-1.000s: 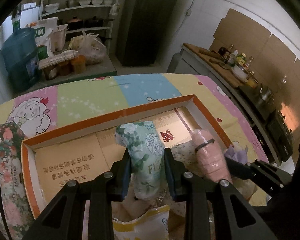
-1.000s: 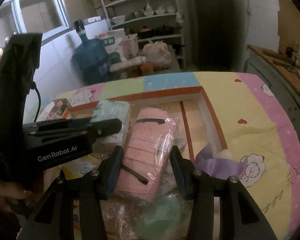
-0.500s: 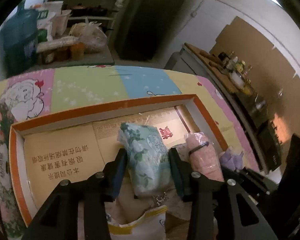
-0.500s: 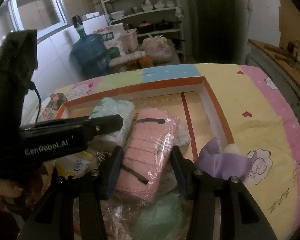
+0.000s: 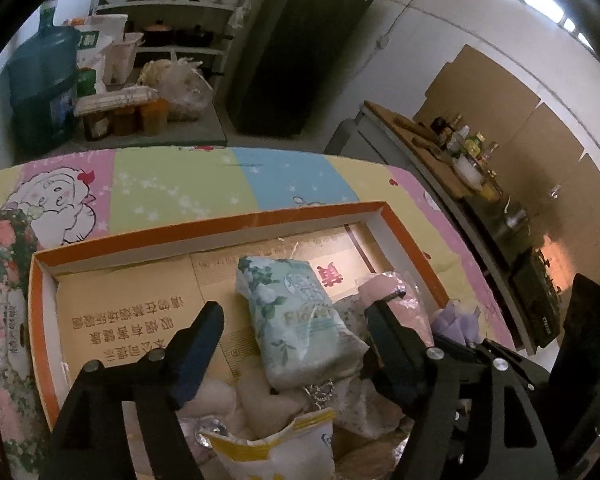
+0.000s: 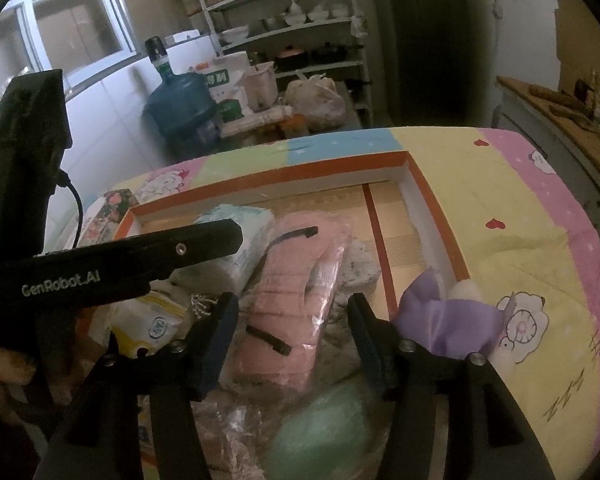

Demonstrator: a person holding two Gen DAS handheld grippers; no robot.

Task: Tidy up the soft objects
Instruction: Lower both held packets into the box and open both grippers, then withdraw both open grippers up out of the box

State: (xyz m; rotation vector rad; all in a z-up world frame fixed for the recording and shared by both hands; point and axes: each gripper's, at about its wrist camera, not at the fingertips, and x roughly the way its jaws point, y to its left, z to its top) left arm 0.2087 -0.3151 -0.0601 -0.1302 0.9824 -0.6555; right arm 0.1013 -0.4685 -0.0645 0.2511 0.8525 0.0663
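Inside the shallow orange-rimmed cardboard box [image 5: 204, 228], the pale green flower-printed soft pack [image 5: 300, 320] lies tilted on a heap of other soft things near the box's front edge. The left tool [image 5: 296, 344] straddles it with jaws opening, and neither pad touches the pack. Just right of that pack lies the pink knitted bundle in clear plastic wrap [image 6: 296, 300], resting lengthwise toward the box's far wall. The right tool [image 6: 292, 328] frames it, jaws also opening, with a visible gap on both sides. Below the green pack sit a yellow-and-white plastic packet [image 5: 276, 452] and cream fluffy material [image 5: 260, 400]. Outside the box's right wall, a lilac cloth piece with a cream fluffy ball [image 6: 448, 316] lies on the cartoon-printed pastel cloth covering the surface [image 6: 520, 216].
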